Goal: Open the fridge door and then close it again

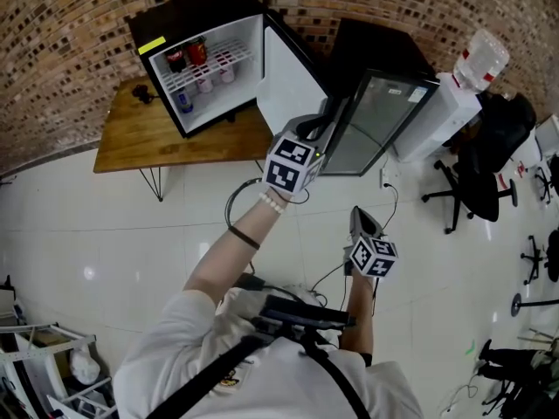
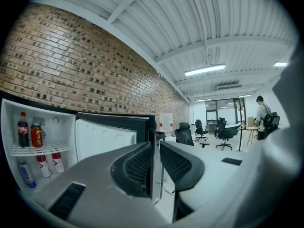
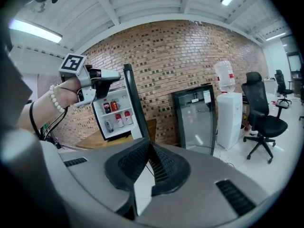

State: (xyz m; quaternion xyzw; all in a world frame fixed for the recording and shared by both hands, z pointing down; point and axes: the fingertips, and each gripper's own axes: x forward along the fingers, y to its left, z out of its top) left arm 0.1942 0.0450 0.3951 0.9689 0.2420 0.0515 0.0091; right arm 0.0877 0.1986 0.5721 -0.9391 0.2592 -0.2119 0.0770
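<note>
Fridge: The small black fridge with a white interior (image 1: pixel 188 7) stood on the brown wooden surface (image 1: pixel 144 138) against the red brick wall (image 1: pixel 70 16), and I saw it wide open.
Door: Its white-lined fridge door (image 1: pixel 288 77) was swung out to the right of the cabinet, with the free edge toward me.
Left tongs: My left tongs (image 1: pixel 330 112) reached level to that free edge near its top. They were nearly together and pinched the door's dark rim between the ribbed black pads (image 2: pixel 135 167).
Right tongs: My right tongs (image 1: pixel 360 218) hung lower and nearer my body, well apart from the door. They were pressed together on nothing and tipped a little downward.
Inside: A dark cola bottle (image 2: pixel 22 127) and a red can (image 2: pixel 36 134) stood on the upper white wire shelf (image 2: pixel 42 148). Red-and-white bottles (image 2: pixel 45 164) stood below it.
Right of the door: A tall black glass-fronted cooler (image 1: pixel 376 116) stood on the white tiled floor (image 1: pixel 105 225). Beside it was a white water dispenser (image 1: pixel 441 112), and then a black office chair (image 1: pixel 485 160).
</note>
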